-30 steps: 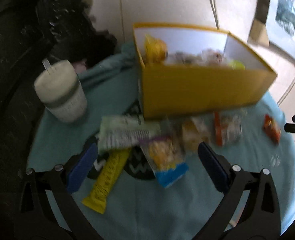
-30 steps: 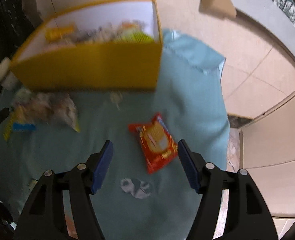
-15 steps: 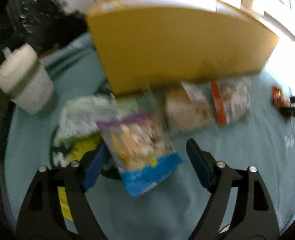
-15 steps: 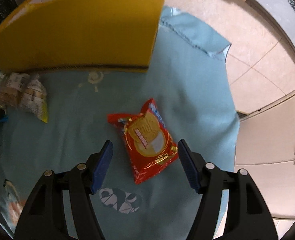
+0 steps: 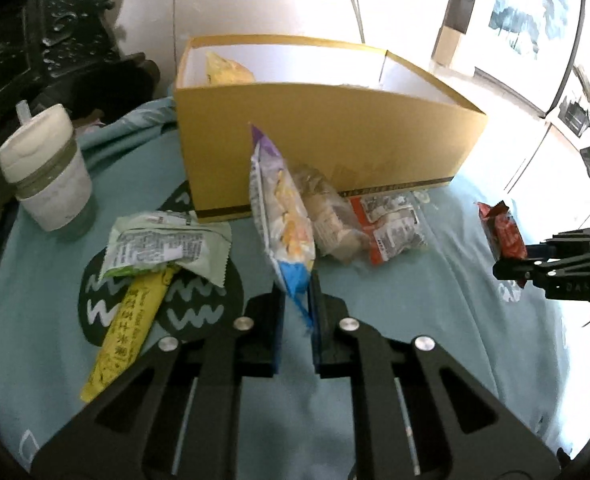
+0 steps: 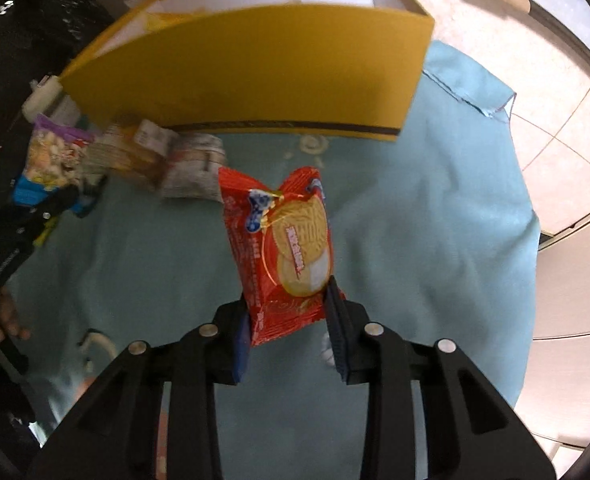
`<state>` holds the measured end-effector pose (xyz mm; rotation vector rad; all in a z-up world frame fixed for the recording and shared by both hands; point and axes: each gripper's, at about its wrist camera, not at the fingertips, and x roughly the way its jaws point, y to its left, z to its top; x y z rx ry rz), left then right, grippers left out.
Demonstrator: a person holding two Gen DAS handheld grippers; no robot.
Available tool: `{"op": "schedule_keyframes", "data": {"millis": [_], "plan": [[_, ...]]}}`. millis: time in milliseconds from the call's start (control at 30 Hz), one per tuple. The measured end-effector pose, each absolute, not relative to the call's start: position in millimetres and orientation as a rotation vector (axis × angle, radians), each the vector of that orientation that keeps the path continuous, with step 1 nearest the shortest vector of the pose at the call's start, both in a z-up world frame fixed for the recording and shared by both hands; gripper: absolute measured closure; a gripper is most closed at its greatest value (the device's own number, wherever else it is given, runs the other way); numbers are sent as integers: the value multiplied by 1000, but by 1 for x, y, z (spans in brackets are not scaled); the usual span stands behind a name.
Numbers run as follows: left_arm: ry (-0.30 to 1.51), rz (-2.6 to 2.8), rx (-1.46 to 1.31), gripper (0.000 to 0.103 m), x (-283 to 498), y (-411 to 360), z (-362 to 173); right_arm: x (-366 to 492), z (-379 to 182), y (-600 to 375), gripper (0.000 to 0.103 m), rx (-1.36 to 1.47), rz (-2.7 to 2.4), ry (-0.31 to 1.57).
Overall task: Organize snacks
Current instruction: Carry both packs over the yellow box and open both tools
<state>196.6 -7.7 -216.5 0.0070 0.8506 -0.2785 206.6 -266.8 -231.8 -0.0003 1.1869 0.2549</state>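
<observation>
My left gripper (image 5: 296, 300) is shut on the blue end of a purple-topped snack bag (image 5: 281, 210) and holds it upright above the teal cloth. My right gripper (image 6: 289, 312) is shut on a red biscuit packet (image 6: 285, 248), lifted off the cloth; it also shows in the left wrist view (image 5: 502, 232). The yellow box (image 5: 327, 136) stands behind, with a yellow bag (image 5: 227, 68) inside. On the cloth lie a clear biscuit pack (image 5: 331, 216), an orange-edged pack (image 5: 391, 222), a green packet (image 5: 167, 244) and a yellow bar (image 5: 129, 326).
A white lidded cup (image 5: 47, 172) stands at the left on the teal cloth (image 5: 455, 300). Dark carved furniture (image 5: 55, 20) rises behind it. The cloth's edge drops to tiled floor (image 6: 555, 120) on the right. The yellow box also shows in the right wrist view (image 6: 255, 72).
Both grippers have closed: the left on the purple-topped bag, the right on the red packet. Both packets are now lifted off the cloth and stand up between the fingers.
</observation>
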Motion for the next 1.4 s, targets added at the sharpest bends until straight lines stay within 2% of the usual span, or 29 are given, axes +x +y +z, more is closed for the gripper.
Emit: {"op": "schedule_keyframes", "data": {"millis": [367, 667, 1033, 1200, 1400], "plan": [[802, -280, 2, 93, 172, -16, -181, 181, -176, -243, 70, 27, 302, 1091], [735, -261, 27, 93, 176, -39, -118, 180, -104, -237, 70, 58, 320, 947], [637, -229, 107, 92, 228, -63, -32, 218, -7, -247, 70, 85, 292, 770], [607, -229, 123, 92, 244, -69, -10, 228, 14, -254, 70, 74, 288, 737], [605, -229, 126, 92, 252, -72, -11, 238, 17, -254, 70, 60, 288, 734]]}}
